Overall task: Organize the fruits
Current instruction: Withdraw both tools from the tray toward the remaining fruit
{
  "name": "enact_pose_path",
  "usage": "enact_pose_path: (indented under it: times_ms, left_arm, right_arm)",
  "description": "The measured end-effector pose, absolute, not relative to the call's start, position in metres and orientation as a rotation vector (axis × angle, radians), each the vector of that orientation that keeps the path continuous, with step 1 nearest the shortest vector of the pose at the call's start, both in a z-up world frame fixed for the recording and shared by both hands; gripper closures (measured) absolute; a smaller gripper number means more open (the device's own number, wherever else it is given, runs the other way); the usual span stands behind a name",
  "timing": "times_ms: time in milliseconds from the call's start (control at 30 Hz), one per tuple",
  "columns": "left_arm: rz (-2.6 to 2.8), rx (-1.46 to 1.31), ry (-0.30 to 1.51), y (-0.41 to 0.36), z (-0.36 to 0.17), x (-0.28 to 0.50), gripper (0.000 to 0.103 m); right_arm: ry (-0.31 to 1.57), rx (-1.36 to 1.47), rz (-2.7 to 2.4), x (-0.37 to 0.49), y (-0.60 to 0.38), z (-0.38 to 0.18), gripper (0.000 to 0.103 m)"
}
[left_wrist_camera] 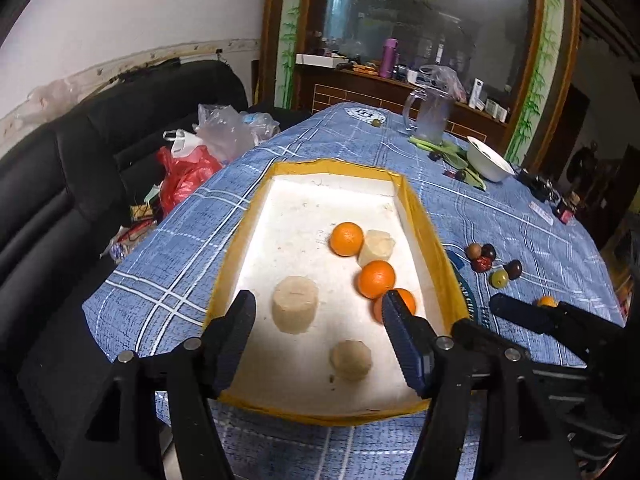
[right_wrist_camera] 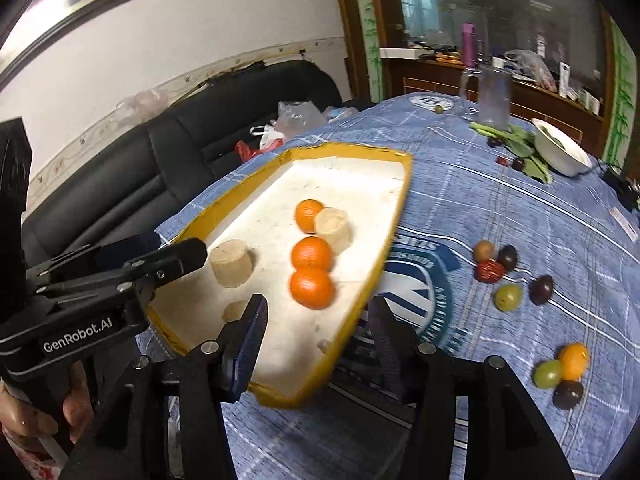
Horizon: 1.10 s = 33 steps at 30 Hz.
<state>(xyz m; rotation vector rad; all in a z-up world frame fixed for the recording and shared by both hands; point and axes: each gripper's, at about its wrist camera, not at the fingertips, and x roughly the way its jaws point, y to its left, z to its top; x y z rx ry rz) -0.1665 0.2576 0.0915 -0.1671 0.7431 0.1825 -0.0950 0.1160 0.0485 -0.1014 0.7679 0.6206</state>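
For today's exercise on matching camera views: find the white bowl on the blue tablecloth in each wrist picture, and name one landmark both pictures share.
Left wrist view: the white bowl sits upper right of centre, tilted, beside green leaves, beyond the yellow-rimmed tray.
Right wrist view: the white bowl lies near the right edge, in the upper half, again beside the leaves.
Shared landmark: the clear glass pitcher, just left of the bowl in both.

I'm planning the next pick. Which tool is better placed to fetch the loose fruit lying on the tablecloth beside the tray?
Right, probably. The right tool is open at the tray edge, nearest the fruit. The left tool is open over the tray.
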Motion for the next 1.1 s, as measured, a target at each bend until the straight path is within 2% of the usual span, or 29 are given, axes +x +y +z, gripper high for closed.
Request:
enact_pose_path:
  times_ms: [467, 933, 1100]
  left_arm:
    - [0.158, -0.022, 0.754, 0.203, 0.097, -0.161, 0.025]
    - [0.048, 0.019, 0.796, 0.152, 0.087, -0.146, 0.025]
    - [-0.039, 0.051, 0.824, 0.119, 0.078, -0.137, 0.025]
  right_arm:
    - [0.778, 0.073, 0.493, -0.086, 0.022, 0.046, 0.042]
    - [0.803, 0.221, 0.239, -0.074, -0.112, 0.031, 0.042]
    - [0.856, 0.262, 0.236, -0.07, -0.13, 0.016, 0.042]
